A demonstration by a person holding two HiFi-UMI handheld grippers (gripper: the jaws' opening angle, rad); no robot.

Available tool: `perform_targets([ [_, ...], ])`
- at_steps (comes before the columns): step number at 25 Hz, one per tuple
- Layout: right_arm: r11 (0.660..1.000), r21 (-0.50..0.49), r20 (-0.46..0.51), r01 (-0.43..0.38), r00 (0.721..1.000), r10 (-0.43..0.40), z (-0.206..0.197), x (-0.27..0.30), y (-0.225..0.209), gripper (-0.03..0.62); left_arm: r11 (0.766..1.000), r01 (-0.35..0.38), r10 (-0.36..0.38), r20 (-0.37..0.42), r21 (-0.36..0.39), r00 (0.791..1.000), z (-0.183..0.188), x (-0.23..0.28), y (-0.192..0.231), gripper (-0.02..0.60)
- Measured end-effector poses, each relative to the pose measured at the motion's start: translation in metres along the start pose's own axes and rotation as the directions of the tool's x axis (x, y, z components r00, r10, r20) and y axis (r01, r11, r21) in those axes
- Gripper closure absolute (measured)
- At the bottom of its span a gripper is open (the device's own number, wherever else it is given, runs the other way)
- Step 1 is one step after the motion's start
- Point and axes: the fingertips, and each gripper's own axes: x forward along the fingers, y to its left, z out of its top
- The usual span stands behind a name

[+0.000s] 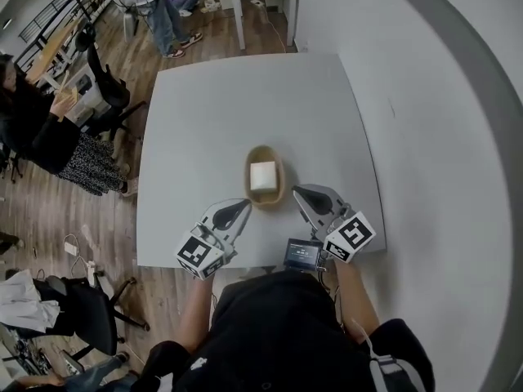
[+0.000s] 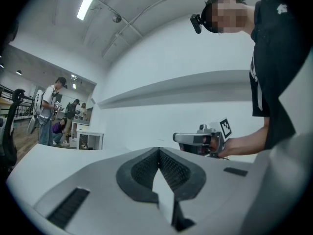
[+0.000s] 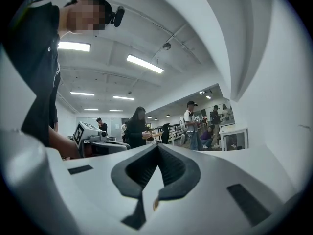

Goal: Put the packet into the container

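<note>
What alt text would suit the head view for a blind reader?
A white packet lies in a brown container on a grey table. The left gripper and right gripper, both shut and empty, flank it.

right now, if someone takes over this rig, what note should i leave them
Left gripper: shut, empty, just left of the container.
Right gripper: shut, empty, just right of the container.
Things: the white packet lies inside the brown container, which sits on the grey table toward its near edge.
Done: packet is in the container.
Left: nothing obvious; the job looks complete.
</note>
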Motion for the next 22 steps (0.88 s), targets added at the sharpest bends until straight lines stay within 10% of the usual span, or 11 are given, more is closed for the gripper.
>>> perform_targets([
  [22,1.0,-0.003,0.013,-0.018,1.0,0.018,-0.002,-0.003,0.003,0.572,1.0,0.01,-0.01,0.008,0.003,1.0,-0.007,0.001,-0.013,0.574],
])
